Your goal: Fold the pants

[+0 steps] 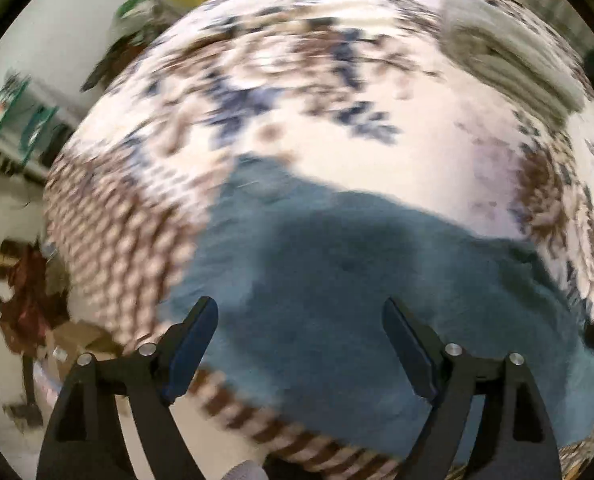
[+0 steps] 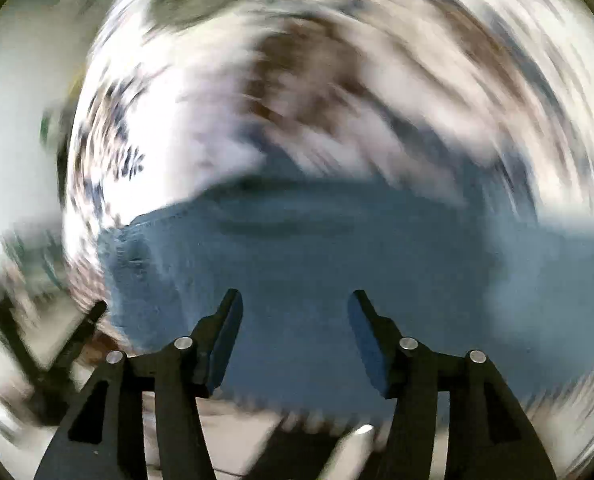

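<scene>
Blue denim pants (image 1: 337,280) lie flat on a bed with a white, brown and blue patterned cover (image 1: 297,80). In the left wrist view my left gripper (image 1: 301,312) is open and empty, hovering above the pants near the bed's near edge. In the right wrist view the pants (image 2: 317,264) fill the lower middle, and my right gripper (image 2: 295,304) is open and empty above them. Both views are blurred by motion, the right one heavily.
A folded pale grey cloth (image 1: 509,56) lies at the far right of the bed. Left of the bed are shelves with clutter (image 1: 21,120), a cardboard box (image 1: 77,340) and a reddish-brown heap (image 1: 21,300) on the floor.
</scene>
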The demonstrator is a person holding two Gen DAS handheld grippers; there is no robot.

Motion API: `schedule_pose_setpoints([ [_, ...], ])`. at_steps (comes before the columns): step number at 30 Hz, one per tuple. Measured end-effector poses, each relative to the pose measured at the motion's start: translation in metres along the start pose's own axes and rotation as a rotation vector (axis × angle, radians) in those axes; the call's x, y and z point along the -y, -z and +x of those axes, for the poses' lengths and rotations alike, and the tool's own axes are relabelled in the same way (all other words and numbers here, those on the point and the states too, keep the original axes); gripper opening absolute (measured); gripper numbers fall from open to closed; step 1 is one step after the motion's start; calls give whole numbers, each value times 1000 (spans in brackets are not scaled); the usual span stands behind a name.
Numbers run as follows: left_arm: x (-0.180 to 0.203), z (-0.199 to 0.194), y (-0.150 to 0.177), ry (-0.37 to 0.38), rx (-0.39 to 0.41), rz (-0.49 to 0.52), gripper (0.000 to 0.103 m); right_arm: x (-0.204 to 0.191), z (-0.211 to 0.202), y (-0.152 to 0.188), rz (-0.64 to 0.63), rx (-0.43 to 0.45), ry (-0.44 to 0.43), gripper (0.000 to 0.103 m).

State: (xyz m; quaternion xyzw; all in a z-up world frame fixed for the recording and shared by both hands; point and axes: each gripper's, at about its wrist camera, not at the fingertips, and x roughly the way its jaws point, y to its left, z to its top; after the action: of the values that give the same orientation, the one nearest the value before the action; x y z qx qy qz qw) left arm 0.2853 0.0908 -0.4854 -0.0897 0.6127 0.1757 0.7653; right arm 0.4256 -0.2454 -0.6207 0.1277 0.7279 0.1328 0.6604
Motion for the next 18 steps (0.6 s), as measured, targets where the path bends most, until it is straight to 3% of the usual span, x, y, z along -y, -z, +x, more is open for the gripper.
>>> schedule_pose_setpoints([
  [3,38,22,-19,12,-19,54,84,-42,40,-50,-210,-63,58,60],
  [6,60,44,-32,-10,-33,112,84,-61,83,-69,-356,-186,94,59],
  [7,64,52,-35,-21,-40,121,84,-60,91,-69,-397,-197,144,48],
  [8,64,55,-38,-20,-46,122,84,-56,92,-73,-441,-145,218,43],
  [9,63,58,-39,-20,-53,119,84,-49,87,-77,-424,-110,236,38],
  [10,62,59,-40,-17,-59,111,84,-35,79,-86,-365,-56,271,9],
  [12,62,60,-40,6,-73,101,84,-5,66,-101,-244,-5,326,9],
  [15,69,54,-42,65,-85,101,84,44,37,-109,-28,-22,167,10],
  [18,90,47,-41,94,-63,149,84,65,9,-93,43,-30,-4,28],
])
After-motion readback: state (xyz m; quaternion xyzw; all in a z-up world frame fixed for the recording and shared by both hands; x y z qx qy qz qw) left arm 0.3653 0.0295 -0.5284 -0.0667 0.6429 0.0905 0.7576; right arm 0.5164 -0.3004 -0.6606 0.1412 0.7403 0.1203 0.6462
